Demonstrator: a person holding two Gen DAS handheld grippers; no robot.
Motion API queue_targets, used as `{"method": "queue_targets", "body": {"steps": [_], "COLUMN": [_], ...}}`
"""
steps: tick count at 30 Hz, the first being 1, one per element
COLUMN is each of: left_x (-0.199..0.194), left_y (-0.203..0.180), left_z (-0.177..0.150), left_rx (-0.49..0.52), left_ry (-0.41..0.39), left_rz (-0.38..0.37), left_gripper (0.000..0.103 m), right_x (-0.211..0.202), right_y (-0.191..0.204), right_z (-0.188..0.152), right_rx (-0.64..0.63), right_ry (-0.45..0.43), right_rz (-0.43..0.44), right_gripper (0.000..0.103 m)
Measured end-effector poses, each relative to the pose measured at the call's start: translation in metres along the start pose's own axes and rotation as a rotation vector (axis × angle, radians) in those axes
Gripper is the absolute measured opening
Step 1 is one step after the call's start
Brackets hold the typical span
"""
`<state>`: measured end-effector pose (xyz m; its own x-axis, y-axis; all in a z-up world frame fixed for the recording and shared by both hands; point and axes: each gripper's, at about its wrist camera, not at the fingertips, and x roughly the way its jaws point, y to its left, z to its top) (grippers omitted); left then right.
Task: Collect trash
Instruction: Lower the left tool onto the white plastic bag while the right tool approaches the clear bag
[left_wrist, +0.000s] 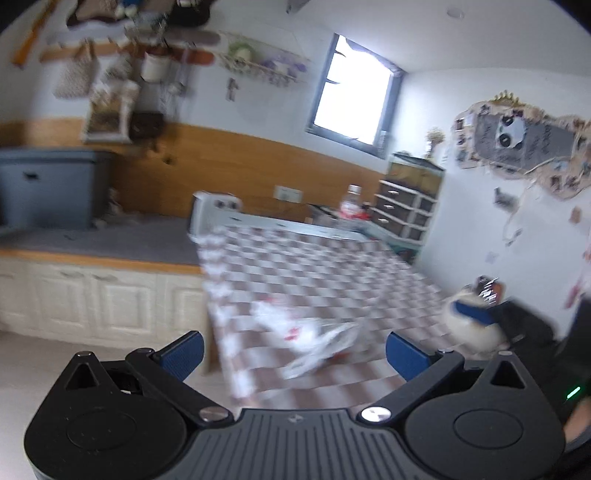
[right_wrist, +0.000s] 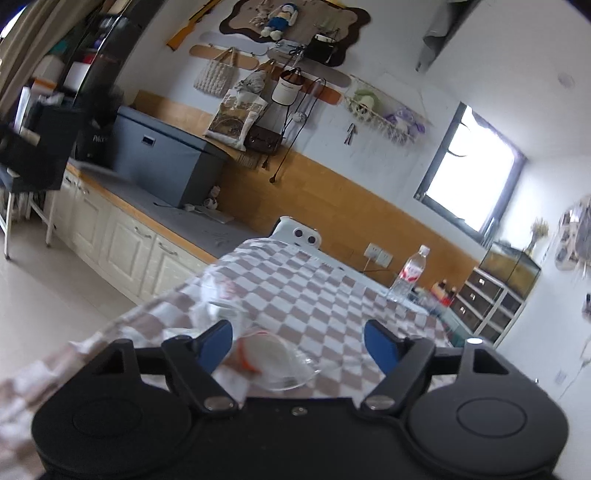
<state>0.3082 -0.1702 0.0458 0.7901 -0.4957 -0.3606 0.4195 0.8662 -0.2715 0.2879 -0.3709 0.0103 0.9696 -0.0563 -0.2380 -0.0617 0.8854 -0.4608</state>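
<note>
Presently, the crumpled plastic wrapper (right_wrist: 275, 360) is lying on the checked tabletop (right_wrist: 332, 295), framed between the blue pads of the right gripper (right_wrist: 297, 345), whose jaws are standing wide and untouched by it, presumably for a straddling pickup. The left gripper (left_wrist: 295, 352) is likewise being held wide and empty, aimed at the same litter (left_wrist: 314, 343). A water bottle (right_wrist: 408, 275) is standing well apart.

Two grippers are showing: left gripper (left_wrist: 295, 354) and right gripper (right_wrist: 299, 347). One checkered table (right_wrist: 332, 295) is carrying one water bottle (right_wrist: 410, 273) and what is appearing, through blur, to be two clear plastic wrappers (right_wrist: 273, 358). One window (right_wrist: 469, 184) is lighting the room.
</note>
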Motion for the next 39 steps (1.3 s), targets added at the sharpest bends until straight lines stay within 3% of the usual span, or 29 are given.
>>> {"method": "queue_targets", "body": {"steps": [3,7,15,22,26,29,34,39], "left_x": [0.026,0.055,0.115,0.169,0.197,0.212,0.228,0.238], "left_y": [-0.003,-0.006,0.0,-0.001,-0.006,-0.006,-0.012,-0.016], "left_z": [0.009,0.019,0.021,0.01,0.002,0.002,0.001,-0.003], "left_rx": [-0.07,-0.118,-0.199,-0.239,-0.216,-0.219,-0.216,-0.167], "left_ry": [0.016,0.024,0.108,0.184,0.202,0.211,0.231,0.252], "left_rz": [-0.052,-0.066,-0.038,-0.015,0.061,0.074,0.101,0.21], "left_gripper": [0.103,0.103,0.102,0.098,0.095,0.095,0.094,0.076], "right_x": [0.019,0.044,0.082,0.094,0.087,0.086,0.088,0.094], "right_y": [-0.002,0.009,0.024,0.014,0.011,0.006,0.002,0.025], "right_z": [-0.005,-0.014,-0.026,-0.042,-0.046,-0.047,-0.047,-0.058], "right_rx": [0.009,-0.074,-0.127,-0.042,-0.036,-0.021,-0.009,-0.251], "right_ry": [0.005,0.006,0.014,0.048,0.012,-0.004,0.006,0.025], "right_rz": [0.022,-0.002,-0.021,0.01,0.037,0.078,0.072,-0.059], "right_gripper": [0.076,0.072,0.069,0.062,0.061,0.059,0.053,0.05]}}
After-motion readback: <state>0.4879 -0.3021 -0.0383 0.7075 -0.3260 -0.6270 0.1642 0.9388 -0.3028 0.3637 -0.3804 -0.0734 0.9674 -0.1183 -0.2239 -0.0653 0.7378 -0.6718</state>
